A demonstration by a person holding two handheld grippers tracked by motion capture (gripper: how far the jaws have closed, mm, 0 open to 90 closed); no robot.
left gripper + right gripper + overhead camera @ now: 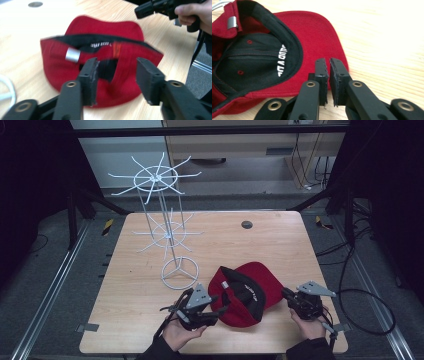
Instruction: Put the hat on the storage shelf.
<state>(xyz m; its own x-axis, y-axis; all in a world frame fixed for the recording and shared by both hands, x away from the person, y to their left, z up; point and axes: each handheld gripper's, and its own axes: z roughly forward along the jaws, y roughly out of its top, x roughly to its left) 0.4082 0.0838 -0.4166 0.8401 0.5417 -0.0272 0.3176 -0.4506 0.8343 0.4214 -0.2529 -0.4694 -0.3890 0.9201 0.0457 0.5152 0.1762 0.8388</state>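
The red cap (pixel 245 292) lies upturned on the tabletop (pixel 150 290) between the released left hand-held gripper (pixel 117 75) and the nearly clenched, empty right hand-held gripper (pixel 329 75).

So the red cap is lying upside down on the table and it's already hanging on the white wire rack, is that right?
Not quite. The red cap lies upside down on the table, but apart from the white wire rack, not hanging on it, as the high view shows.

Red cap (pixel 250 290) lies between both tongs.
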